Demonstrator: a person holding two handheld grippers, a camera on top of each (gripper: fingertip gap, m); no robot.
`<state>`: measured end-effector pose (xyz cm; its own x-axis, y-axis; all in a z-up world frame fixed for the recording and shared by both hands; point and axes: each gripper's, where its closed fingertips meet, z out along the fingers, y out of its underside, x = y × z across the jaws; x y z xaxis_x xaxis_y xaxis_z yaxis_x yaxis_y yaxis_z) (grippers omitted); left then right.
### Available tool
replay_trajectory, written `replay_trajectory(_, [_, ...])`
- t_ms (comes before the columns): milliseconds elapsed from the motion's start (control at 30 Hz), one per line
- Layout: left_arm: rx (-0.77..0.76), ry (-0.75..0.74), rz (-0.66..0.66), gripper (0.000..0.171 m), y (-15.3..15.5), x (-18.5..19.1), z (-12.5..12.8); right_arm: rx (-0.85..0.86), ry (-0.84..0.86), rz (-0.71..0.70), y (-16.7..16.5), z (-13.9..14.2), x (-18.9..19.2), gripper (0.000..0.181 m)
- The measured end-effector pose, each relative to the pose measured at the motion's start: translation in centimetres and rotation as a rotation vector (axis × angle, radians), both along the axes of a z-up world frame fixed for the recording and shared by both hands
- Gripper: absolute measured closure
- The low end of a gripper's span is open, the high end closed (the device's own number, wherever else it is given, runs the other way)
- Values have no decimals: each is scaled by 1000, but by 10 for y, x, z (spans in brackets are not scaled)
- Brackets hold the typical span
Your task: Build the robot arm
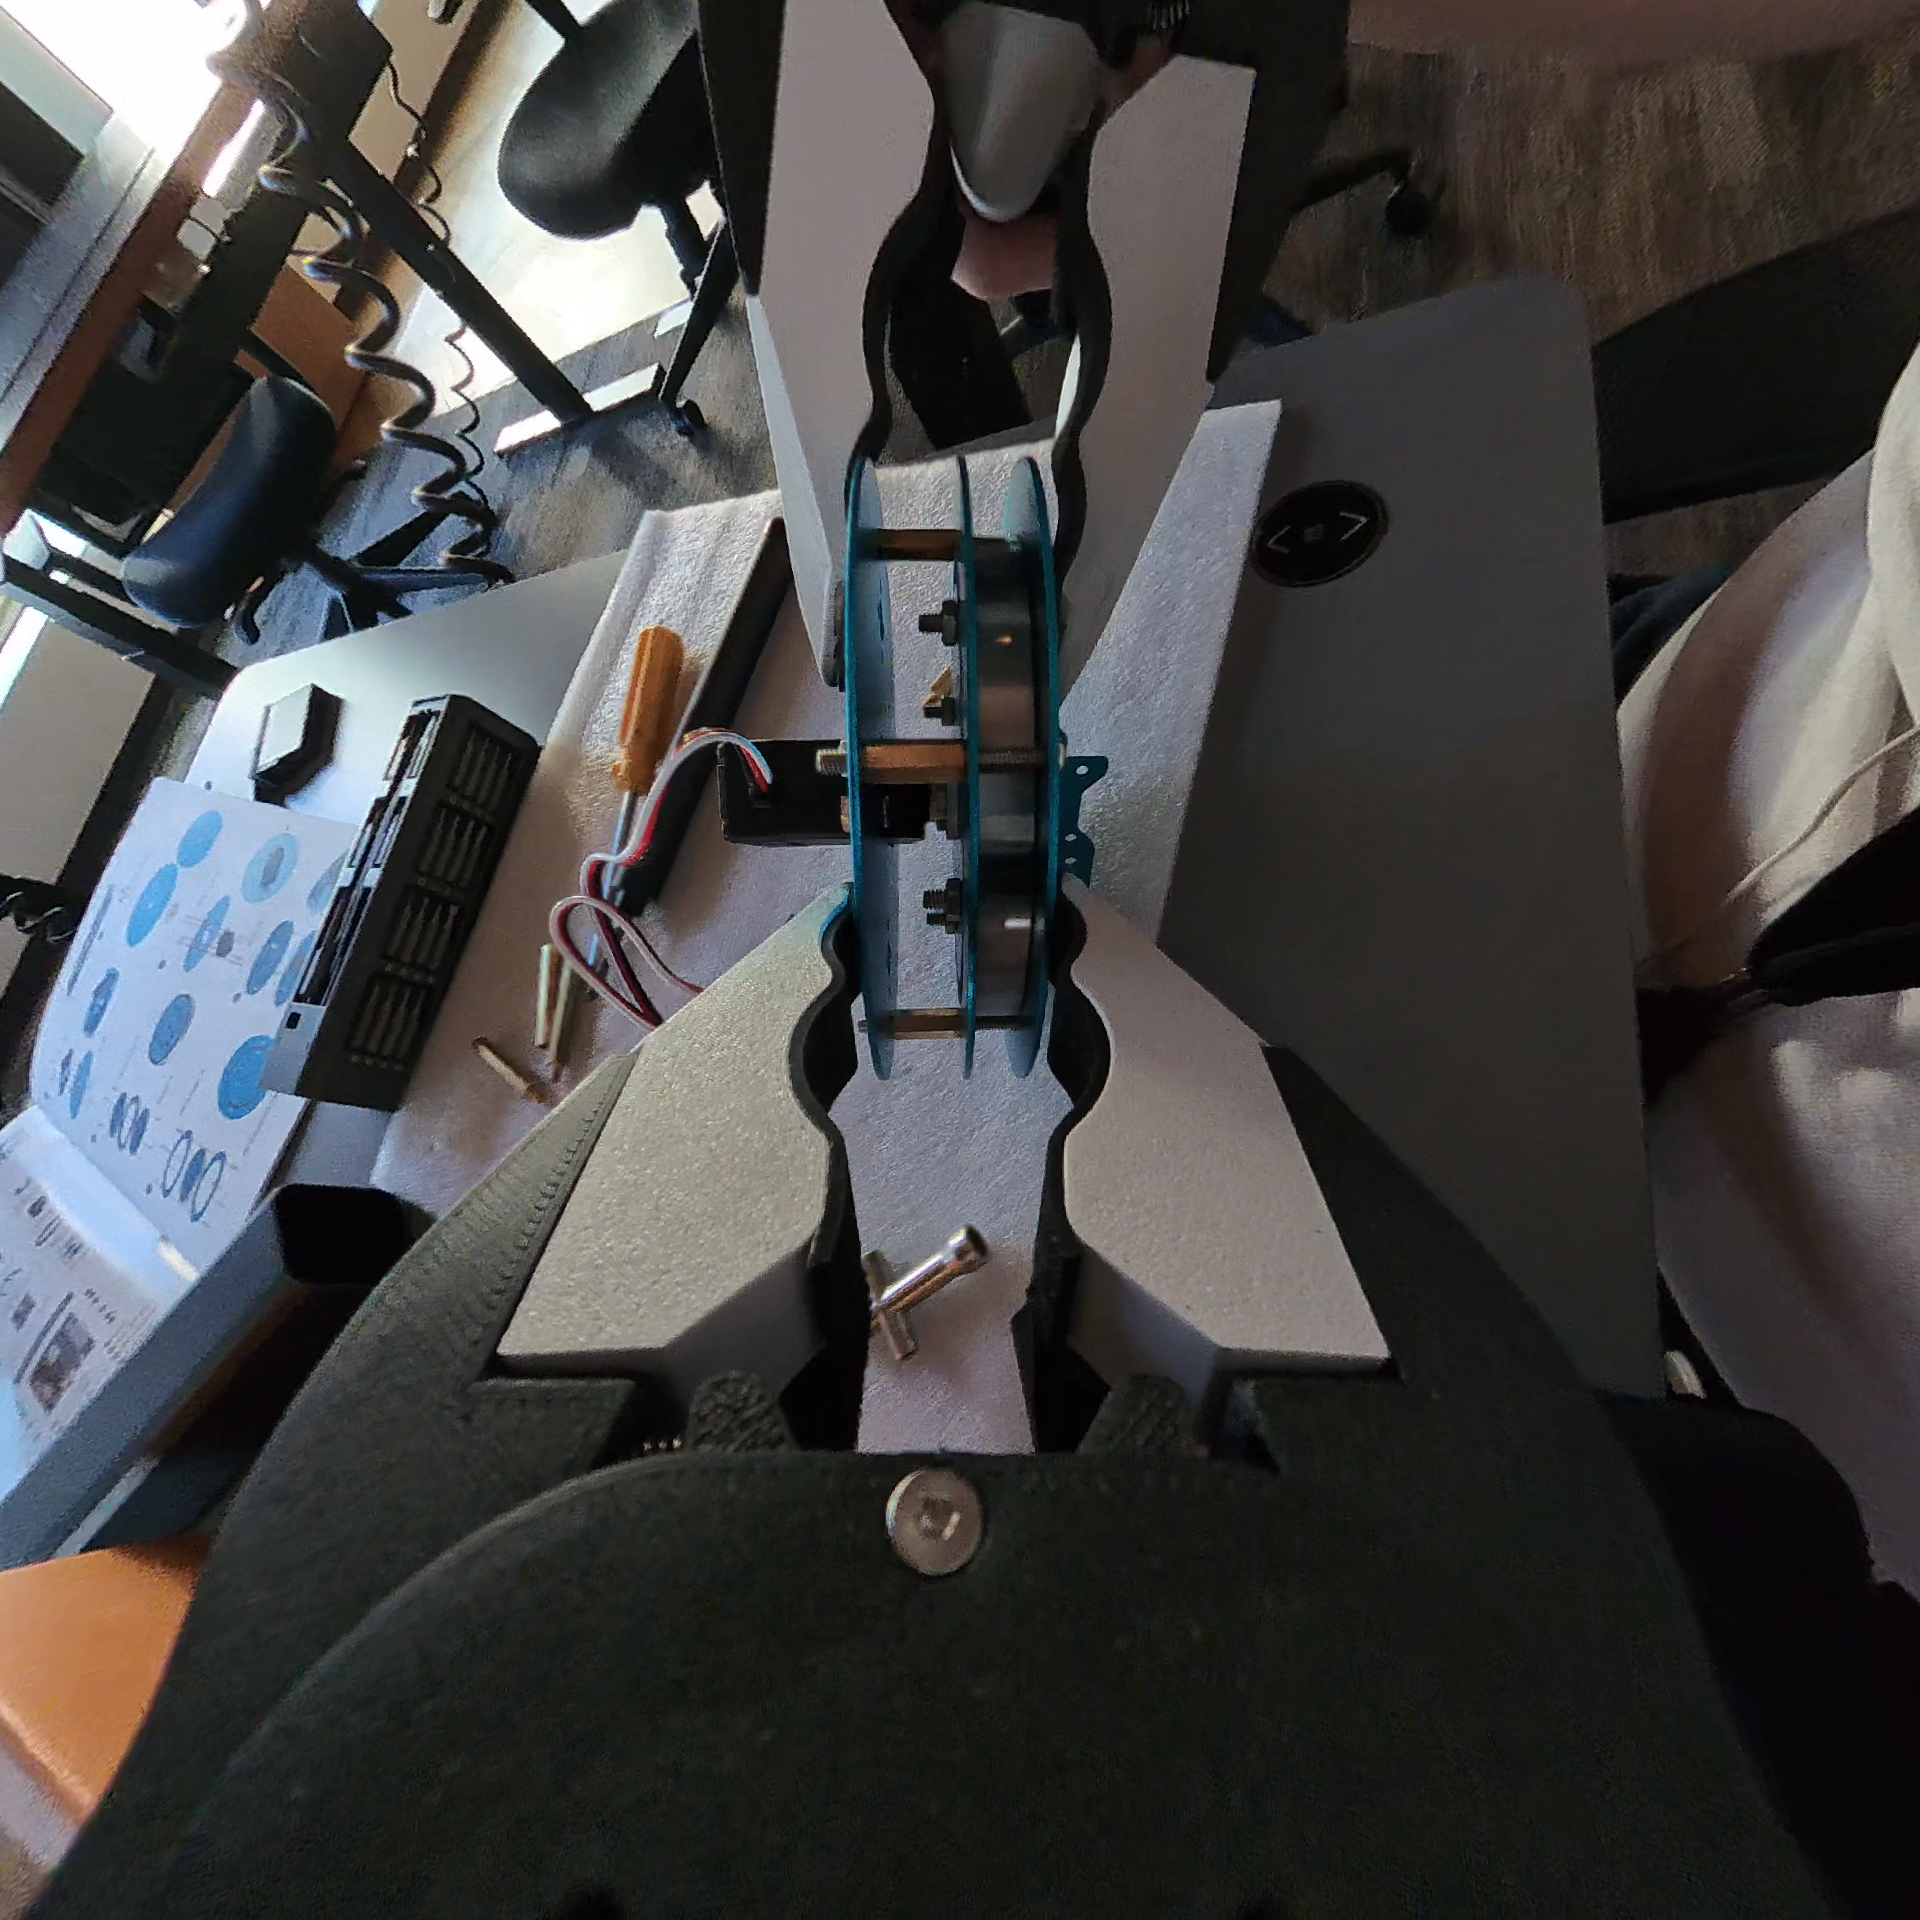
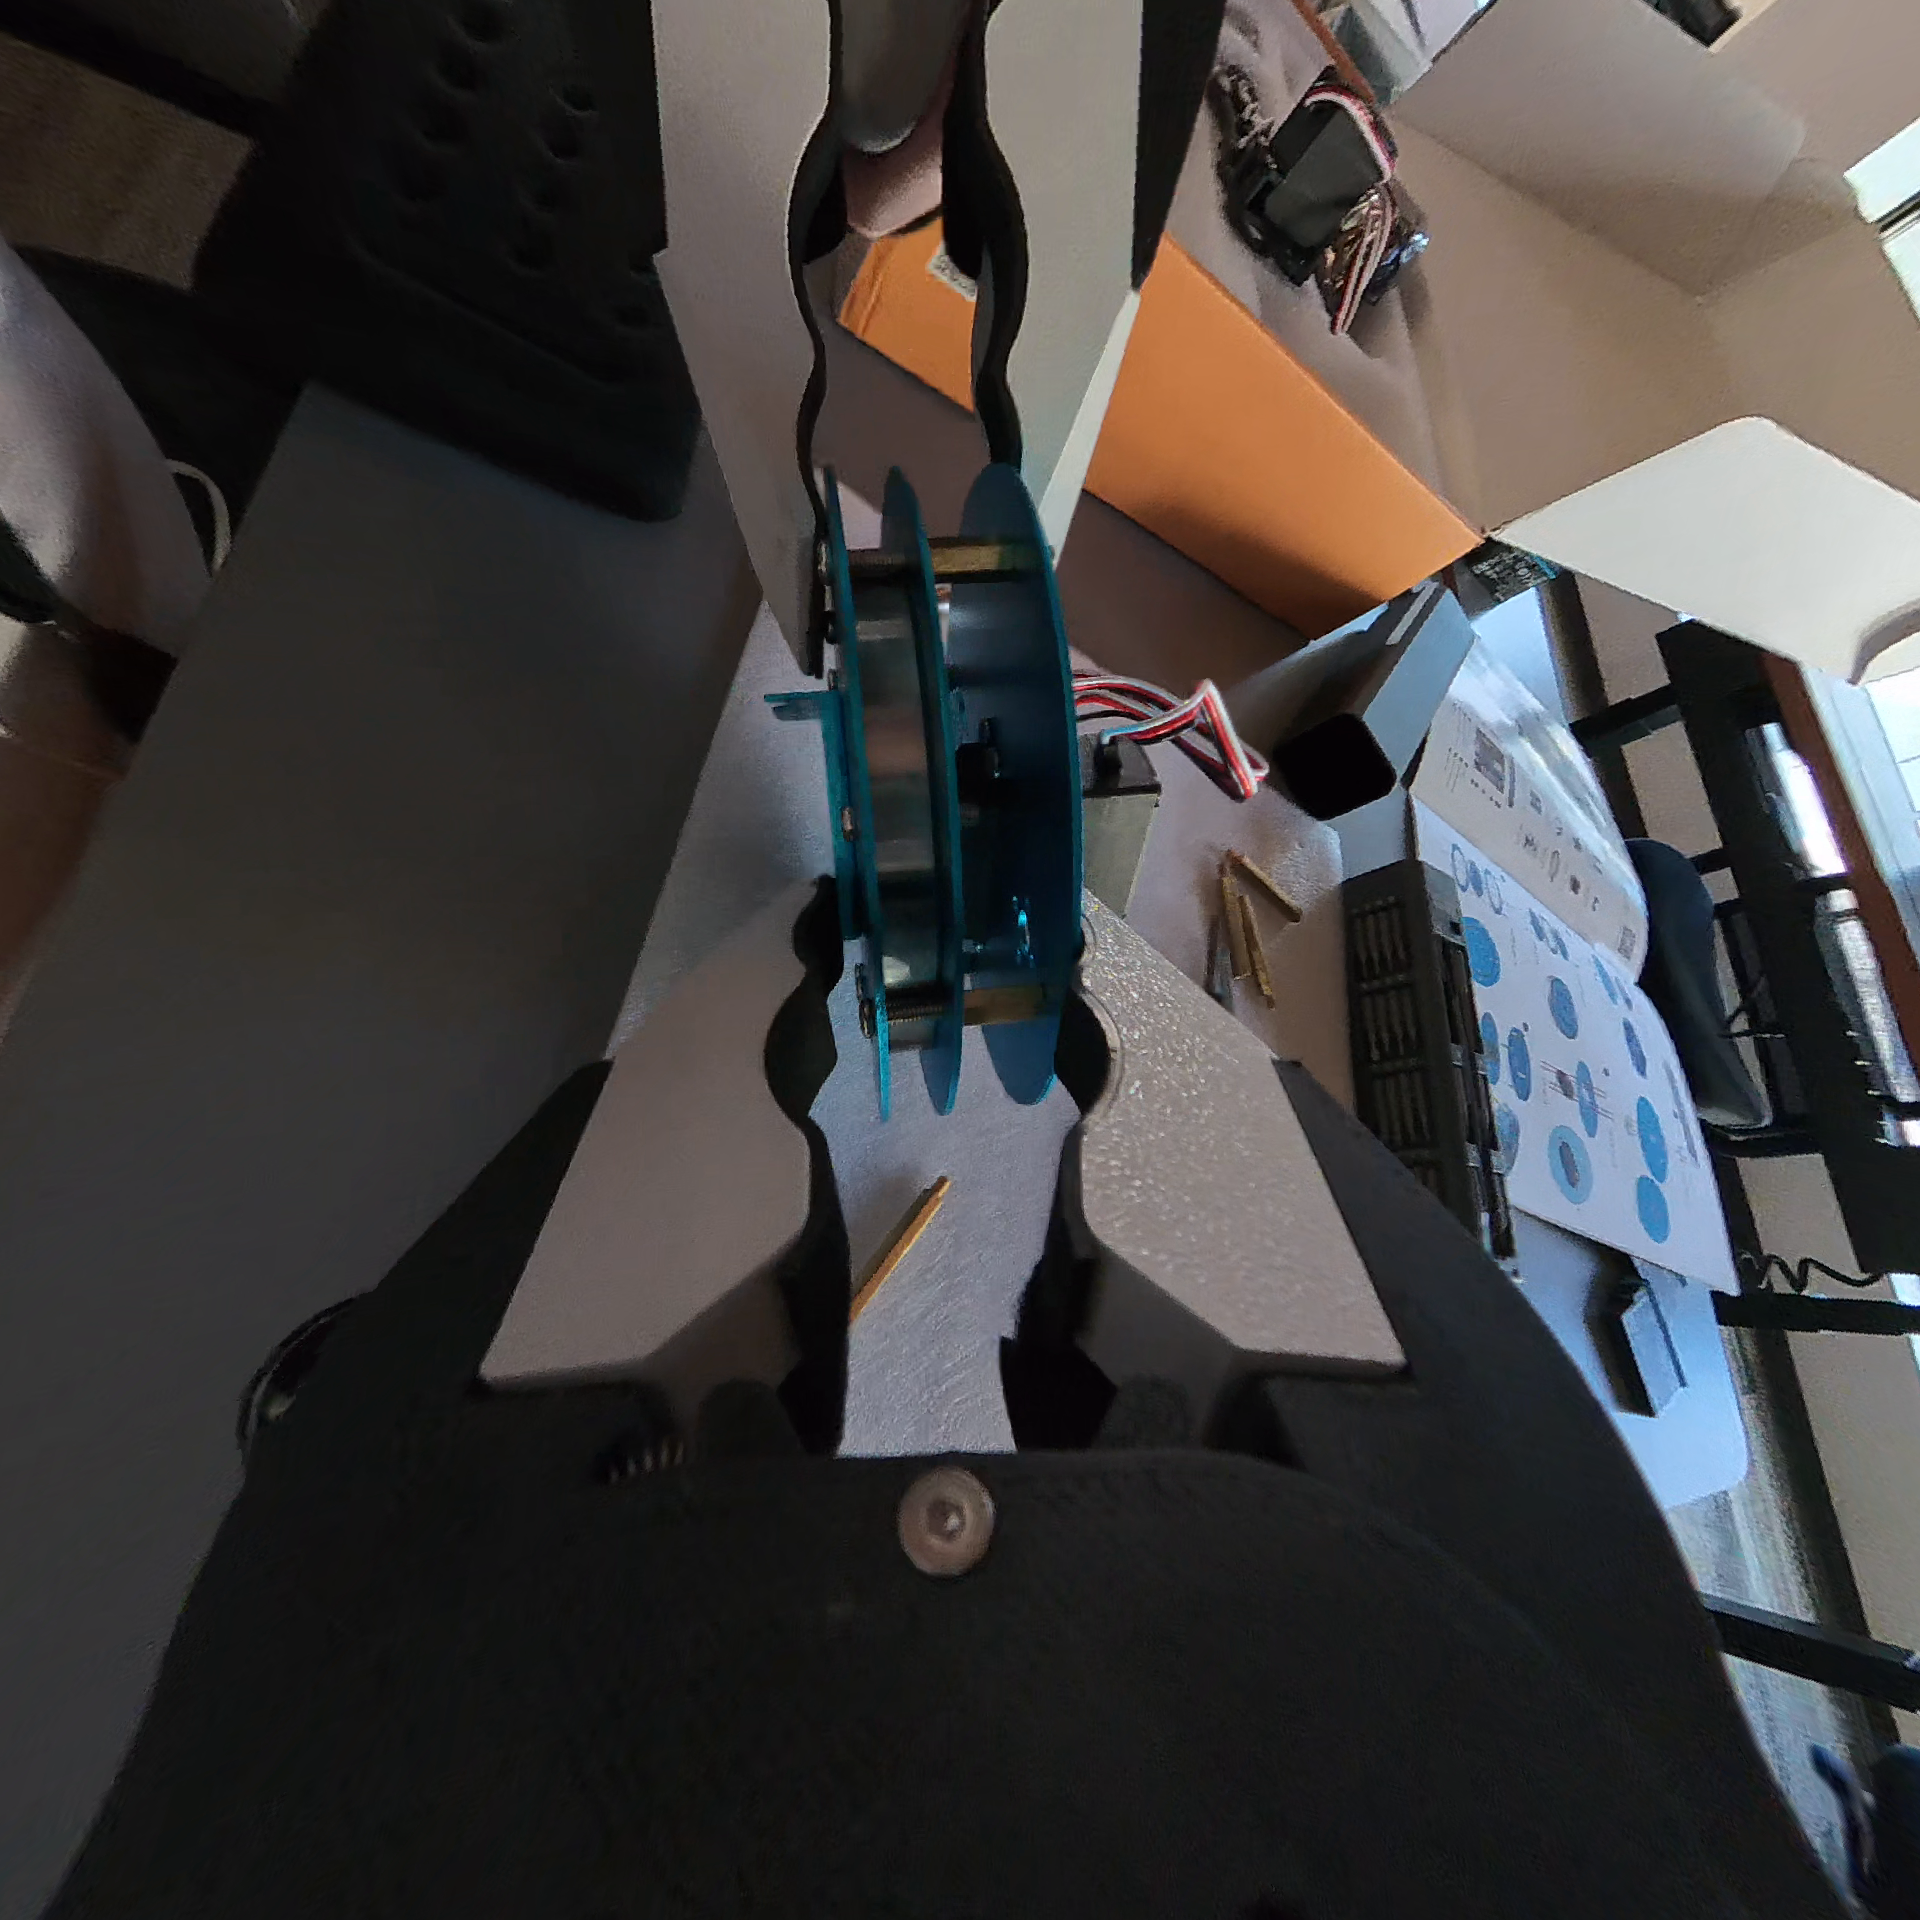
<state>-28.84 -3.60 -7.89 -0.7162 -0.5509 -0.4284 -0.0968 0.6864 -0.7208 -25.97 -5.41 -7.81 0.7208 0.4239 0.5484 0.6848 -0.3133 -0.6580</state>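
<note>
A stack of blue metal discs (image 1: 961, 748) joined by brass standoffs, with a silver ring between two discs, stands on edge above a white foam mat (image 1: 935, 1153). A black servo (image 1: 774, 795) with red, white and black wires sticks out of its left side. My left gripper (image 1: 961, 935) is shut on the stack's near rim. My right gripper (image 1: 956, 540) grips the far rim from the opposite side. In the right wrist view the right gripper (image 2: 951, 935) is shut on the disc stack (image 2: 935, 790), with the left gripper (image 2: 920, 540) opposite.
A silver T-shaped wrench (image 1: 920, 1288) lies on the mat between my left fingers. An orange-handled screwdriver (image 1: 644, 717), loose brass standoffs (image 1: 545, 1013), a black bit case (image 1: 400, 904) and a printed sheet (image 1: 177, 966) lie to the left. An orange box (image 2: 1195, 416) stands behind. Across from one pair of fingers to the other is roughly 4 centimetres.
</note>
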Motion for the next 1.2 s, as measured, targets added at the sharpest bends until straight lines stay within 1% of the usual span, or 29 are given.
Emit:
replay_trajectory(133, [83,-53,17,140,8,6,11,57,-60,-7,8,11,7,143])
replay_trajectory(233, [205,-158,51,140,25,19,14,140,-198,-24,26,15,22,143])
replay_trajectory(367, [458,-260,131,140,57,38,0,210,-398,-32,51,5,38,144])
replay_trajectory(433, [554,-299,157,139,66,45,-11,218,-451,-28,57,-5,43,144])
replay_trajectory(533, [649,-316,172,138,72,51,-29,207,-487,-37,60,-21,47,144])
replay_trajectory(600, [689,-343,173,138,72,53,-33,223,-518,-43,60,-23,48,144])
replay_trajectory(667, [695,-351,180,136,72,52,-35,206,-521,-46,59,-26,47,145])
replay_trajectory(733, [654,-332,204,124,73,49,-35,161,-531,-40,57,-35,44,146])
replay_trajectory(833, [557,-237,227,108,78,40,-40,139,-559,-49,52,-41,40,143])
replay_trajectory(967, [379,-168,268,103,76,26,-30,75,-558,-47,46,-42,36,139])
replay_trajectory(1000, [328,-156,282,103,76,23,-25,65,-555,-49,44,-41,36,135])
replay_trajectory(1033, [267,-144,298,107,76,20,-19,44,-540,-51,40,-41,36,131])
replay_trajectory(1067, [202,-126,315,110,76,17,-12,10,-508,-57,35,-41,37,127])
replay_trajectory(1100, [135,-104,334,111,78,15,-4,-21,-439,-58,30,-41,35,125])
replay_trajectory(1133, [59,-80,354,117,79,13,4,-50,-332,-51,25,-39,31,125])
replay_trajectory(1167, [-29,-52,373,119,81,12,12,-63,-205,-57,21,-33,27,123])
replay_trajectory(1200, [-126,-11,389,125,81,11,18,-55,-45,-59,21,-23,23,128])
